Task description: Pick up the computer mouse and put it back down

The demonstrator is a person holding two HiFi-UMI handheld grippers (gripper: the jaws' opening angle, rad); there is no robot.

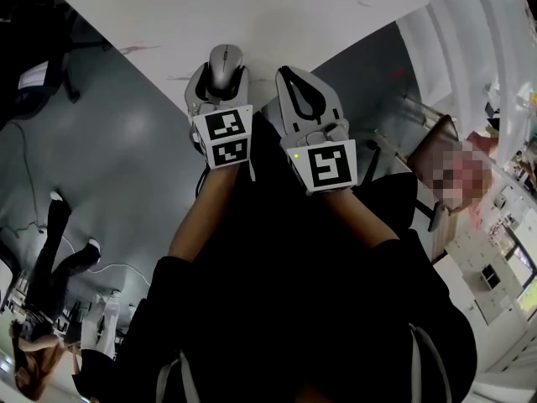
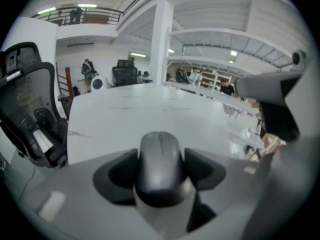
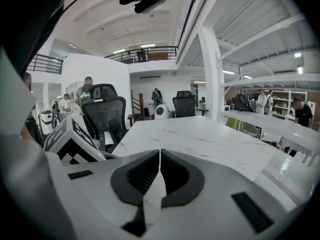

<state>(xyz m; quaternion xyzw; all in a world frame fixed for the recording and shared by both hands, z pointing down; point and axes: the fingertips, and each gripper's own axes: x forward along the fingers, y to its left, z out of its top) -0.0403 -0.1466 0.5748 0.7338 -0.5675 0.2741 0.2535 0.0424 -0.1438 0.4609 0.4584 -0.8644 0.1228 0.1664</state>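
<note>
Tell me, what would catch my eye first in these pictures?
The grey computer mouse stands out, pinched between the jaws of the left gripper near the closest edge of the white table. Right beside it, the right gripper is shut with nothing in it.

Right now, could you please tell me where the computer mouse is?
In the head view, the computer mouse is gripped between the jaws of the left gripper, over the near edge of the white table, just left of the right gripper.

Left hand-held gripper [image 1: 221, 74] tilts downward, jaws wide and clamped on the computer mouse [image 1: 225, 60] — right hand-held gripper [image 1: 287, 75] sits just beside it, jaws pressed together, empty. Left forearm [image 1: 205, 215] and right forearm [image 1: 357, 215] run side by side.
</note>
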